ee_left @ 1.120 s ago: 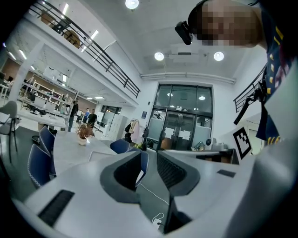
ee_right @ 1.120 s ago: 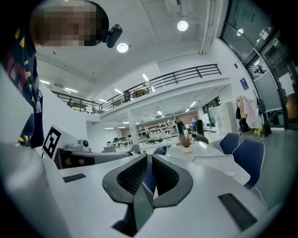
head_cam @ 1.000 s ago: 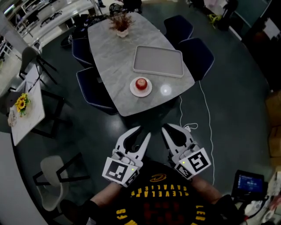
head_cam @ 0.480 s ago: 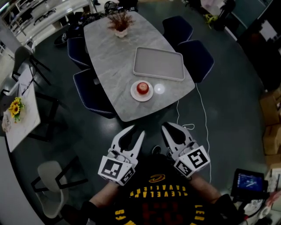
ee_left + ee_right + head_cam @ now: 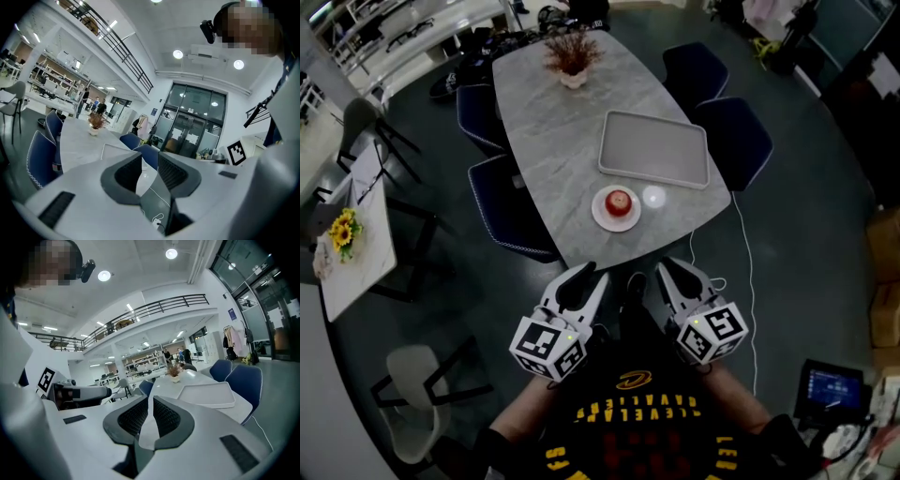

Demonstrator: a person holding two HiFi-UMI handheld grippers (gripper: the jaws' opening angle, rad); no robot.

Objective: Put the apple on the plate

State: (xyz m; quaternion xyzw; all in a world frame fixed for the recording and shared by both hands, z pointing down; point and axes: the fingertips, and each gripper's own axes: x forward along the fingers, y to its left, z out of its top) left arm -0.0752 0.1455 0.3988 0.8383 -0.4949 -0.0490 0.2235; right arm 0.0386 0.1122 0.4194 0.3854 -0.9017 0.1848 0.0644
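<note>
The left gripper [image 5: 592, 274] and right gripper [image 5: 667, 265] are empty, jaws slightly parted, just short of the marble table's [image 5: 548, 141] near end. The apple [image 5: 619, 200] sits on the white plate [image 5: 598, 215] there, so the job looks done. Grey tray [image 5: 654, 150] beyond, navy chairs [image 5: 502, 202] around, open office hall

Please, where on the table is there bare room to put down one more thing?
The biggest bare patch is the table's left side, from the plant down to the plate, beside the tray. A narrow strip lies between plate and near edge. The near right corner is crowded: tray, plate with apple.
</note>
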